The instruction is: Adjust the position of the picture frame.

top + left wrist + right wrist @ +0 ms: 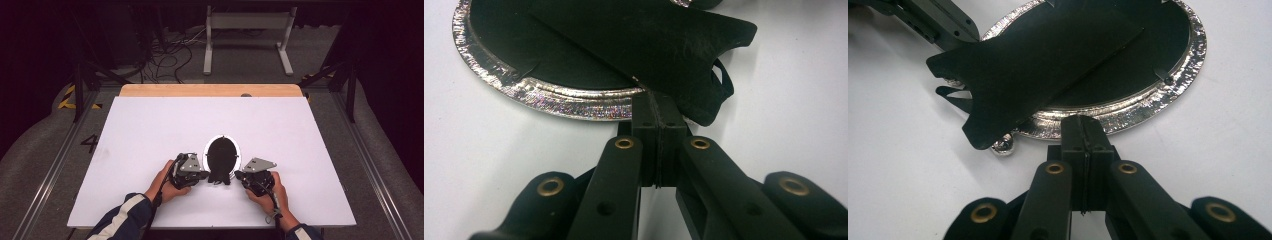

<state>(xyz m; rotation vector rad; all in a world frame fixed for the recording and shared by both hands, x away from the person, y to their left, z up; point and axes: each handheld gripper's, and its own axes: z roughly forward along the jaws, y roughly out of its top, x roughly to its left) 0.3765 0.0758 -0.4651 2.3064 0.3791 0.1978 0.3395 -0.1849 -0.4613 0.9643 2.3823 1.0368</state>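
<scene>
An oval picture frame (221, 152) lies face down on the white board, its black back (524, 45) ringed by a silver rim (569, 102). A black easel flap (649, 45) stands out from the back toward the near end, with a small loop (724, 80) beside it. My left gripper (206, 175) is shut, its tips (658, 107) at the rim under the flap's edge. On the other side, my right gripper (238, 175) is also shut, and its tips (1084, 125) meet the silver rim (1148, 107). A small silver ball foot (1004, 145) sits under the flap (1038, 65).
The white board (150, 130) covers the table, with a wooden strip (210, 90) along its far edge. Beyond it on the floor stand a grey metal frame (247, 30) and loose cables (165, 57). Metal rails (55, 165) run along both sides of the table.
</scene>
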